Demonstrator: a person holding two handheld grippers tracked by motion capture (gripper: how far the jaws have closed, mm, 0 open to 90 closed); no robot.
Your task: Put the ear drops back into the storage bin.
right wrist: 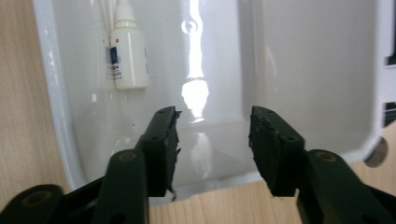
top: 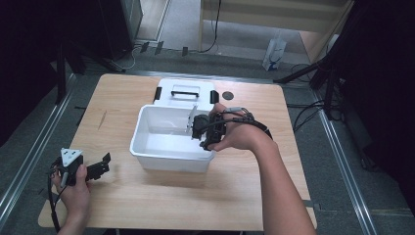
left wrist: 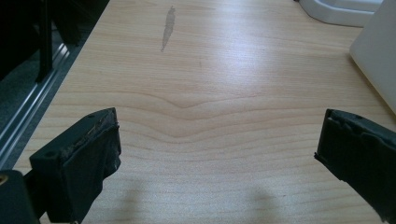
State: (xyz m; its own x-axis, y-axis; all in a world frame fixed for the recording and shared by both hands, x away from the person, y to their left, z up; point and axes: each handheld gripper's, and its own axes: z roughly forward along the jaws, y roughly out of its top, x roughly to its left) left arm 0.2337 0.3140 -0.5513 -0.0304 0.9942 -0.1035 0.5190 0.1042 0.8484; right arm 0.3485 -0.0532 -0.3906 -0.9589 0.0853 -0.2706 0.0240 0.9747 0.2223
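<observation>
With our right hand-held gripper [right wrist: 212, 154] parted and empty over the white bin [top: 147, 159], where the dropper bottle [right wrist: 128, 51] lies, we risk knocking the bin's rim when pulling out.

No text can be read. A label with a blue patch and a red mark is borne by the small white dropper bottle [right wrist: 127, 53], but its print is too small to be made out.
</observation>
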